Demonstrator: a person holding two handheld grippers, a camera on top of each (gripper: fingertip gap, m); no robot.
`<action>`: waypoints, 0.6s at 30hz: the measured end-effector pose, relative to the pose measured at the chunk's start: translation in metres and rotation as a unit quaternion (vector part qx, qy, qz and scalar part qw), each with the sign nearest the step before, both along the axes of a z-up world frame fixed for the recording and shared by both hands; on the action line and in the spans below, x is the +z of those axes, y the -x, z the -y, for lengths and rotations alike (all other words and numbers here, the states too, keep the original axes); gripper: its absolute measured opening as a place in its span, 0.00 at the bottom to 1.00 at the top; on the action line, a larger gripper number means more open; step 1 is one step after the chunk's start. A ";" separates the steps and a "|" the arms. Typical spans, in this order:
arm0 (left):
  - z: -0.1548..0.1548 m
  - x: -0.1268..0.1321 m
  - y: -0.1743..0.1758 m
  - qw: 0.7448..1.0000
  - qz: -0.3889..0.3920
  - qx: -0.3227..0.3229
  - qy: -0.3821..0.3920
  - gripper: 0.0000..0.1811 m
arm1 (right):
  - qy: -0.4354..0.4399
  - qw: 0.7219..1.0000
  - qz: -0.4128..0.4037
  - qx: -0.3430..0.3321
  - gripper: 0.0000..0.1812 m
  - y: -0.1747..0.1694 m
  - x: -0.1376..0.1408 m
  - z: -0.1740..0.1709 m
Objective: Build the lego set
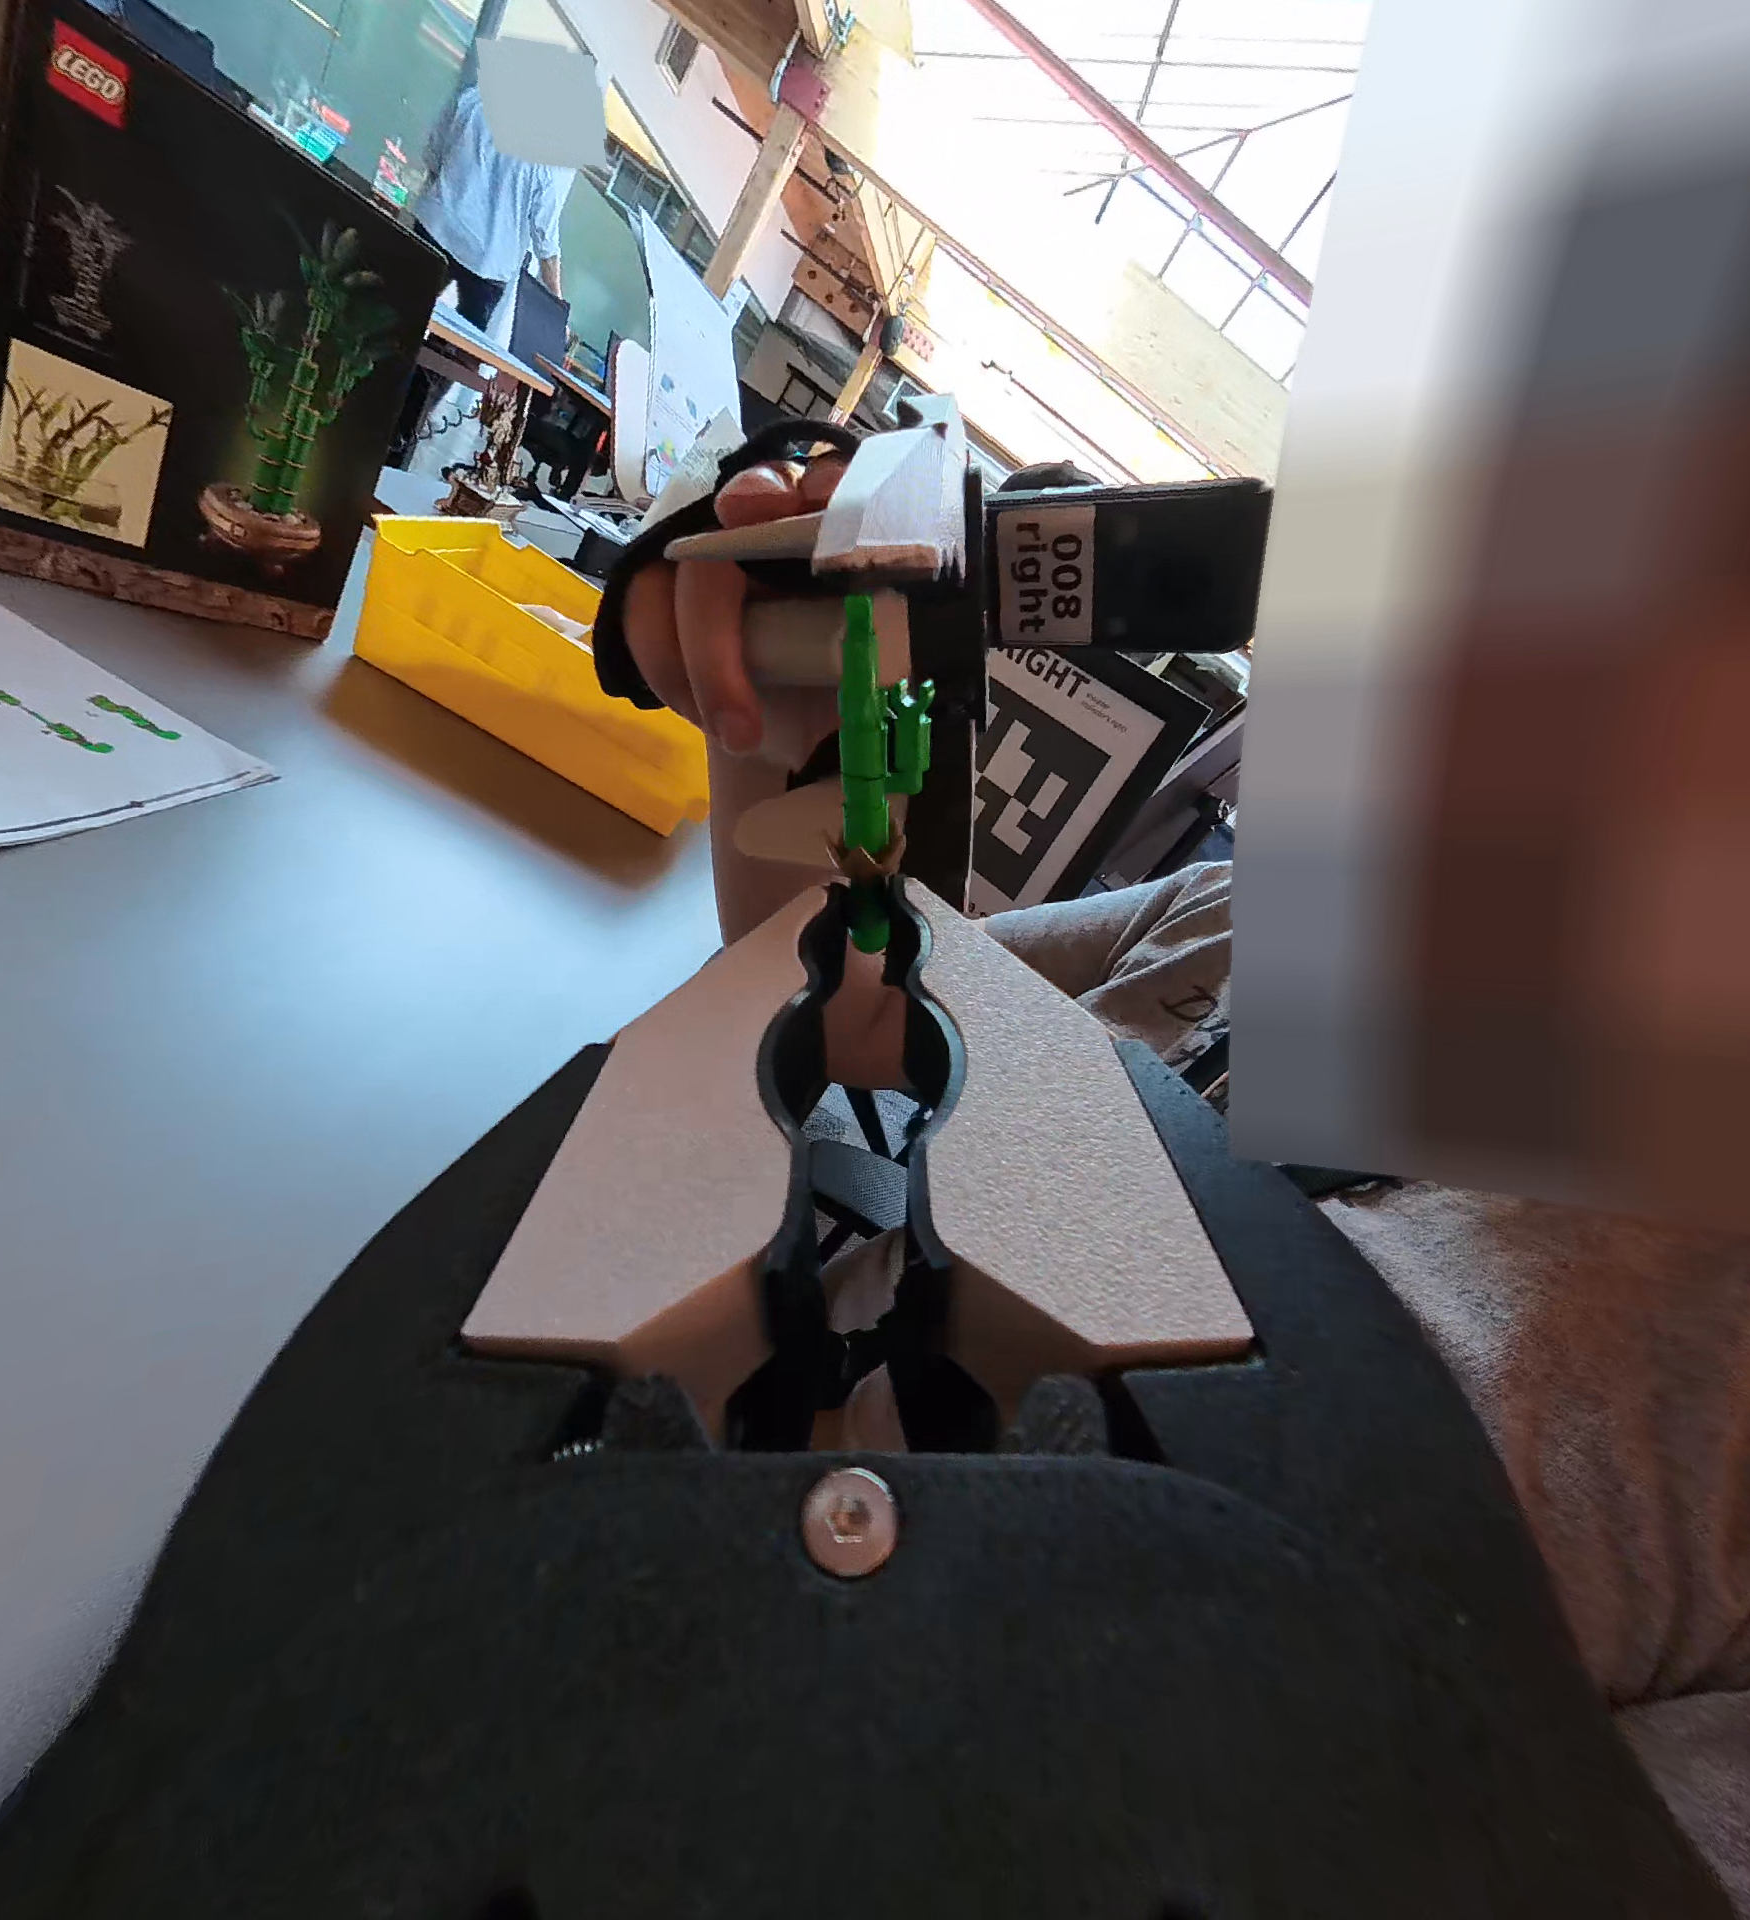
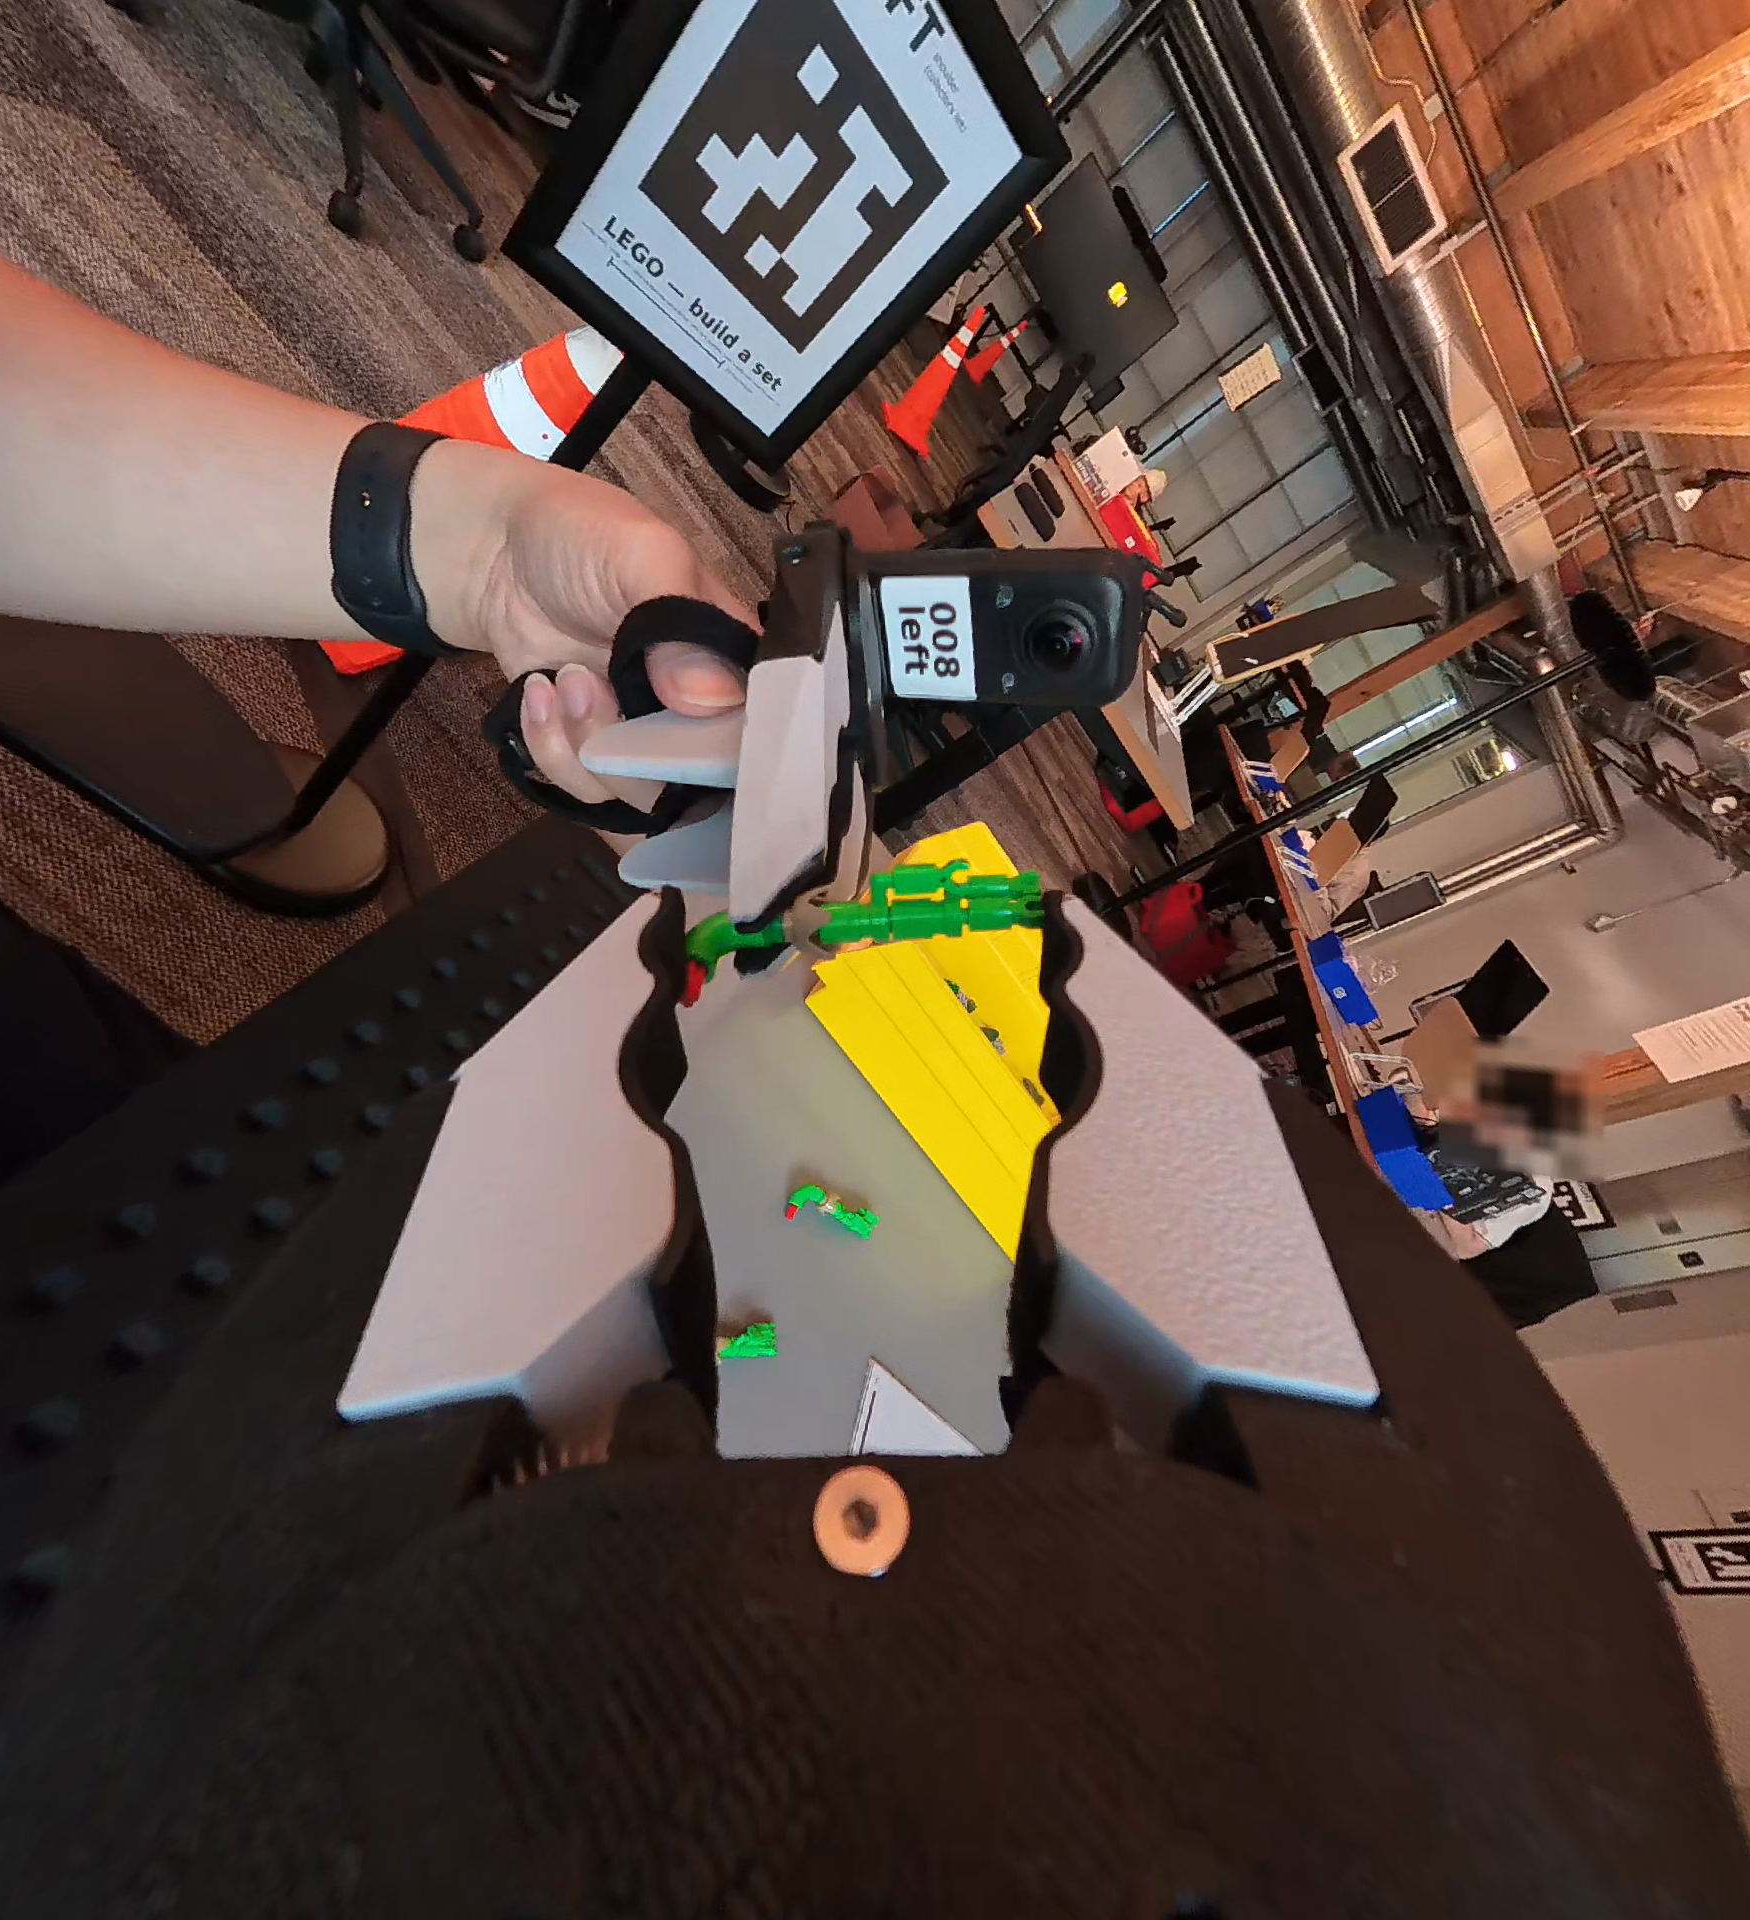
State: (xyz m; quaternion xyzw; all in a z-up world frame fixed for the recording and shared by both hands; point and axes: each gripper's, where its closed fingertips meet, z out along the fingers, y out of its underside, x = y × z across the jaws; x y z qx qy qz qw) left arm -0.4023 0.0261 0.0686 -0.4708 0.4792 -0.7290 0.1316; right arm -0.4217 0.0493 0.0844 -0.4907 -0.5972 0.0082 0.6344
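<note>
Left tool (image 1: 866, 914) is clamped on the lower end of the green bamboo stalk (image 1: 866, 748), tips pinched just under the tan collar piece. The stalk is in mid-air above the table (image 1: 227, 1039), bridging the two tools.

Right tool (image 2: 855, 935) has its jaws spread wide. The stalk's far end sits right by one fingertip, at or near touching, but nothing is squeezed. So all the support comes from the left grip.

Loose parts on the table below: a small green piece with a red tip (image 2: 829, 1210) and another green bit (image 2: 746, 1342), both beside the yellow bin (image 2: 944, 1039). The set's box (image 1: 175, 343) and the instruction sheet (image 1: 50, 717) are on the far side.

Risks from here, as I judge them:
- The stalk is long and thin, held at one end only. Side load from the right tool could snap a joint or pop the side sprout (image 1: 910, 738) off.
- The left grip is on a narrow round section, so the stalk may rotate or slip if pushed axially.
- If the right tool closes off-centre, it levers the stalk out of the left tips and it drops to the table or into the bin.
</note>
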 end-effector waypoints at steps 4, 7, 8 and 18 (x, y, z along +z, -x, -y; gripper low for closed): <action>-0.001 0.001 -0.003 1.000 -0.002 0.000 0.008 0.03 | 0.000 1.000 0.001 -0.004 0.37 -0.003 0.001 -0.001; -0.010 -0.006 -0.004 0.999 -0.027 0.017 0.005 0.03 | 0.006 1.000 -0.016 -0.006 0.38 -0.015 0.007 -0.002; -0.023 -0.018 -0.005 0.997 -0.058 0.044 -0.013 0.03 | 0.012 0.999 -0.035 -0.018 0.38 -0.028 0.012 -0.006; -0.157 -0.165 0.025 0.897 -0.381 0.220 0.038 0.04 | 0.116 0.964 -0.084 -0.223 0.39 -0.161 -0.003 -0.053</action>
